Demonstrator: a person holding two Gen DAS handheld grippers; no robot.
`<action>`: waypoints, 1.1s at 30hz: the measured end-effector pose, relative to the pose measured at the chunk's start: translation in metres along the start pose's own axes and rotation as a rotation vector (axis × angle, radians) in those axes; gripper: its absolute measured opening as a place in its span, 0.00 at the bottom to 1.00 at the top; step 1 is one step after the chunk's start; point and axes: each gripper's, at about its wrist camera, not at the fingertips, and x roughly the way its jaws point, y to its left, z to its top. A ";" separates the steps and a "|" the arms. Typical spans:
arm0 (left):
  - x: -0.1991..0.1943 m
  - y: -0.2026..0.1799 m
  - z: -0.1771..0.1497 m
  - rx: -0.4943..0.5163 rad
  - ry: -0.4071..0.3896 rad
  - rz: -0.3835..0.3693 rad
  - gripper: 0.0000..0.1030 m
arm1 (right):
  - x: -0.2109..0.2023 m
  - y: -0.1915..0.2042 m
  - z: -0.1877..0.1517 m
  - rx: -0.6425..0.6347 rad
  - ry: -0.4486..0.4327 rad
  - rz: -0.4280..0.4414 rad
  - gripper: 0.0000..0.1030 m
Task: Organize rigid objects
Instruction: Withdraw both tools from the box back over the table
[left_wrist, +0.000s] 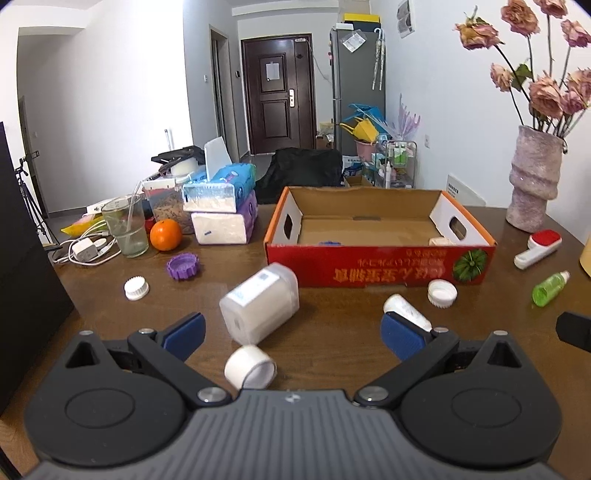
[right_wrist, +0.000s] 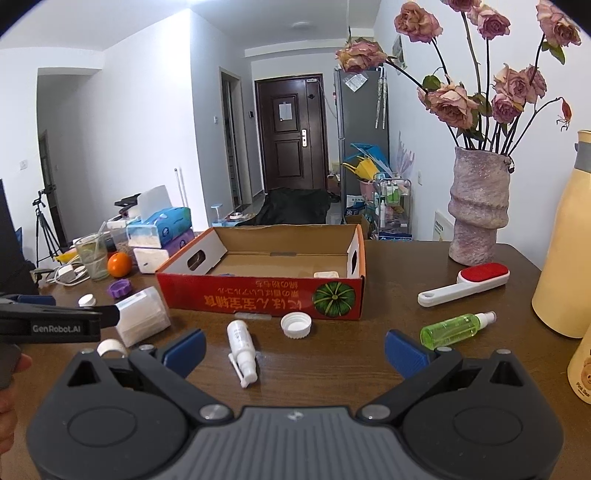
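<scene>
Desk (right_wrist: 332, 369) of dark brown wood carries a red, open-topped cardboard box (right_wrist: 258, 295), with a translucent white plastic container (left_wrist: 260, 302) lying tipped just before it. Both the left gripper (left_wrist: 291, 332) and right gripper (right_wrist: 295, 350) hover with jaws spread wide and empty, a small white spray bottle (right_wrist: 242, 349) lying between the right one's fingers.

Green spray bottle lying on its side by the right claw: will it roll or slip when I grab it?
The green spray bottle looks round-bodied and lies flat, so a nudge may roll it. Its clear plastic seems smooth, perhaps slippery. It looks mostly empty, probably light. The right claw is open.
</scene>
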 end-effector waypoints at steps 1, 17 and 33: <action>-0.003 -0.001 -0.003 0.003 0.000 -0.003 1.00 | -0.003 0.000 -0.002 -0.002 0.001 0.000 1.00; -0.029 -0.004 -0.046 0.027 0.007 -0.043 1.00 | -0.038 0.008 -0.037 -0.011 0.009 0.037 1.00; -0.026 0.005 -0.044 0.023 0.003 -0.032 1.00 | -0.044 0.000 -0.035 -0.015 -0.004 -0.007 1.00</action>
